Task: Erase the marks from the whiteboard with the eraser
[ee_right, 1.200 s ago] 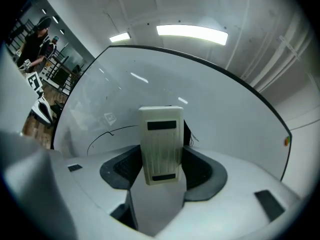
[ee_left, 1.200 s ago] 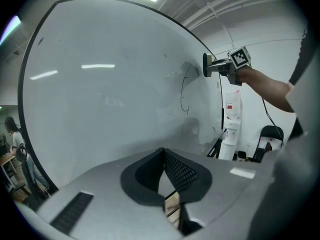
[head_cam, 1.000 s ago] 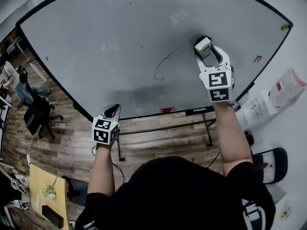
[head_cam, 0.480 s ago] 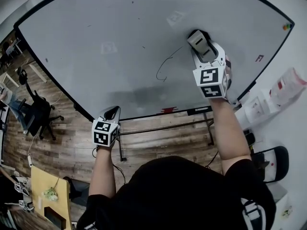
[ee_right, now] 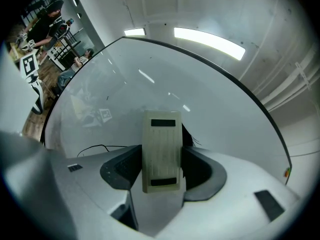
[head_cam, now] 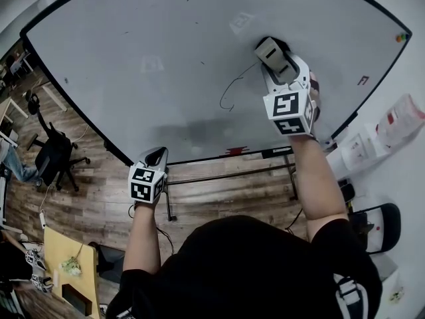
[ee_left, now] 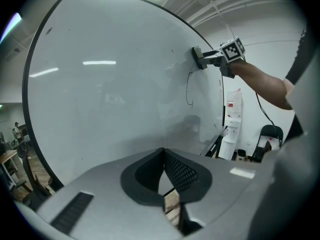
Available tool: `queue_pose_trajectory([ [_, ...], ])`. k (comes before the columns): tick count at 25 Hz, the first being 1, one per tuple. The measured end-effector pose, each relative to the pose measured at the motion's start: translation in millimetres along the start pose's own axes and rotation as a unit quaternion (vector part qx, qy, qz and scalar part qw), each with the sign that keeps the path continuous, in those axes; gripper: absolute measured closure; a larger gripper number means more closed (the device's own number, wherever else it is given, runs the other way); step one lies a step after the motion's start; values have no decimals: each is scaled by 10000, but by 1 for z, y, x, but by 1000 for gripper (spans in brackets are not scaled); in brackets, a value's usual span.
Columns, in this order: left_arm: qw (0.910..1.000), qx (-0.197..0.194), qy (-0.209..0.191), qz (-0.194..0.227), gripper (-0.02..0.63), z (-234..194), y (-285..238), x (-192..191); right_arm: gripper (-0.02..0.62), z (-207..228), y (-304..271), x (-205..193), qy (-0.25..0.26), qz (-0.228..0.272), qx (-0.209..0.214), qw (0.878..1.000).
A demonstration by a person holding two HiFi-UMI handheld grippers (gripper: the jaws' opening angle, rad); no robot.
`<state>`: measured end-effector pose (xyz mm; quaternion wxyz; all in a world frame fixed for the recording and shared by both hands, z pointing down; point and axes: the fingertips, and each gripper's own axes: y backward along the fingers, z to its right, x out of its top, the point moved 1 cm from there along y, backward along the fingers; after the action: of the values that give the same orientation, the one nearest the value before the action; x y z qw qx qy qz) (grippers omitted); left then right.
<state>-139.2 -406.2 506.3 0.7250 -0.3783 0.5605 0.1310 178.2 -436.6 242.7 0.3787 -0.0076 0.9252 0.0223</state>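
Whiteboard was mostly clean, with one squiggly mark right of centre. Right claw was clamped on the eraser, seemingly against the board just beside the mark toward the right edge. Left claw was pinched shut, empty, below the bottom edge. Risk: if the eraser twisted in that grip, it would probably skate over the line.

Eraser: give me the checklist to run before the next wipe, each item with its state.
1. Eraser held firmly: ok. The right gripper has its jaws shut on both sides of it.
2. Eraser against the whiteboard: ok. In the left gripper view it looks to be touching the surface.
3. Board free of marks: not ok. A curved black line lies below and left of the eraser in the head view.
4. Left gripper out of the wiping path: ok. It is shut and empty, low by the board's bottom edge.
5. Eraser pad clean: cannot tell. It faces the board.
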Motion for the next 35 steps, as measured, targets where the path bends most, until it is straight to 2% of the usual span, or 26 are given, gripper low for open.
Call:
queue_pose_trajectory([
  [17, 9998, 130, 72, -93, 595, -9, 13, -15, 359, -72, -5, 16, 282, 87, 578, 9979],
  [24, 9996, 211, 132, -128, 594, -14, 23, -22, 359, -111, -5, 13, 356, 50, 907, 9952],
  [35, 9990, 328, 244, -174, 594, -24, 34, -36, 357, -150, -6, 8, 362, 15, 1196, 9922],
])
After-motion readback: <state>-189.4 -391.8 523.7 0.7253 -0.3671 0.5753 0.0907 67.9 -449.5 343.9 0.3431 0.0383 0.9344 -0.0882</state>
